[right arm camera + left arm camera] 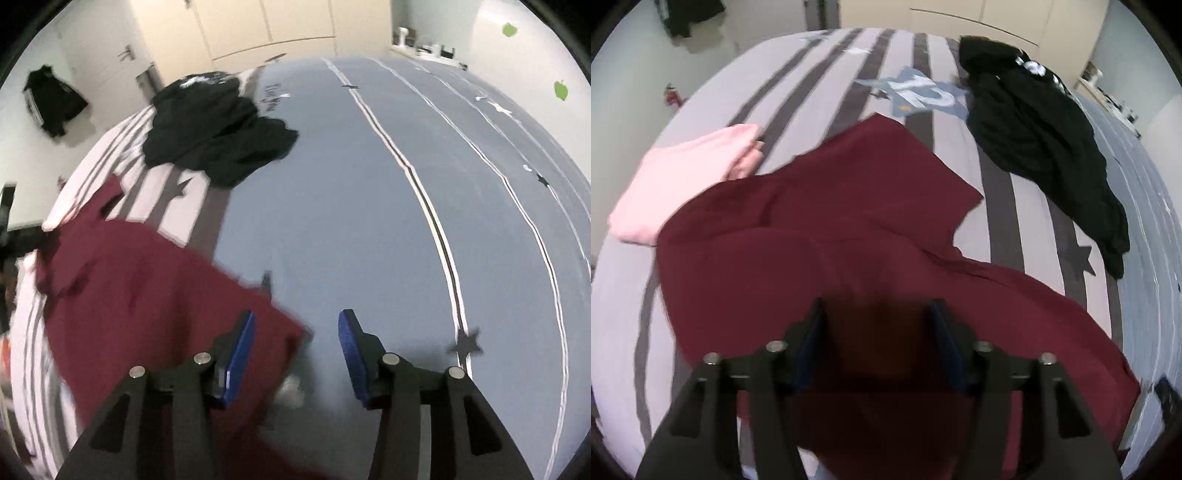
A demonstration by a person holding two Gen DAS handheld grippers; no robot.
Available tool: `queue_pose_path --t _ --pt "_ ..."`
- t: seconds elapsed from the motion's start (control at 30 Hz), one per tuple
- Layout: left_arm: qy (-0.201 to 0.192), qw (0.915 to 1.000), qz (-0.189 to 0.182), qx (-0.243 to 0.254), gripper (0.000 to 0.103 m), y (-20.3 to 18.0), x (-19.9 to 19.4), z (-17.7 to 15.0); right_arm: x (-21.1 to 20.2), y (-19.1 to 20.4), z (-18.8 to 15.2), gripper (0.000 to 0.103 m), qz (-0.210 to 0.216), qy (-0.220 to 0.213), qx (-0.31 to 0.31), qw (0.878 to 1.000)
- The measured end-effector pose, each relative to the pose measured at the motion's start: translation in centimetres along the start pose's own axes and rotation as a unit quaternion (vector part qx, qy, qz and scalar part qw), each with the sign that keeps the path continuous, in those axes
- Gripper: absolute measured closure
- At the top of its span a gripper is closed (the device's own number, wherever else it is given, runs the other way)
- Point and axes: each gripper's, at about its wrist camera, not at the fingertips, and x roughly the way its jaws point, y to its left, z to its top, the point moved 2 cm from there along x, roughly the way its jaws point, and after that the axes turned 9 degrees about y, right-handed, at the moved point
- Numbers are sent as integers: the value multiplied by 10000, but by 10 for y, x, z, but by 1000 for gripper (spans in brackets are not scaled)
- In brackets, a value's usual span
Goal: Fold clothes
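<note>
Working the maroon garment on the bed, we are treating this as the start of a fold, with the cloth not yet squared up. In the left wrist view the left tool is showing its fingers apart with a dark, blurred bunch of maroon cloth between them; we cannot tell from that blur whether the pads are pressing on it. The right tool is standing open, its blue pads clear of each other, the left one hanging over the garment's edge and the right one over bare grey bedding; nothing is gripped.

To do this step well, we are judging that both tools should take matching corners of one hem, pull the cloth taut and flat, then carry the edge over in a single even sweep. Grabbing only one layer matters, since this fabric is bunching easily.

The garment is lying spread but rumpled, one pointed flap reaching towards the far side of the bed, soft creases running across its middle. A pink garment is lying touching its left edge; a black garment is lying well apart to the right.
</note>
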Motion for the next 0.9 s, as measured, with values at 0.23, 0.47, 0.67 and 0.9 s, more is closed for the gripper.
queue_pose_path --t 0.23,0.47,0.67,0.9 --pt "-326 9991 -117 262 101 32 -48 -40 18 -2 35 60 -110 -85 161 9998" --pt "-43 9947 439 -924 101 179 -133 -202 30 33 67 60 187 -57 -8 9998" --pt "900 9544 1583 -2364 92 287 -141 -337 48 115 59 60 743 206 -679 9947" --pt "-133 9671 864 -2389 44 266 -158 -299 59 230 12 60 1377 618 -1936 9694"
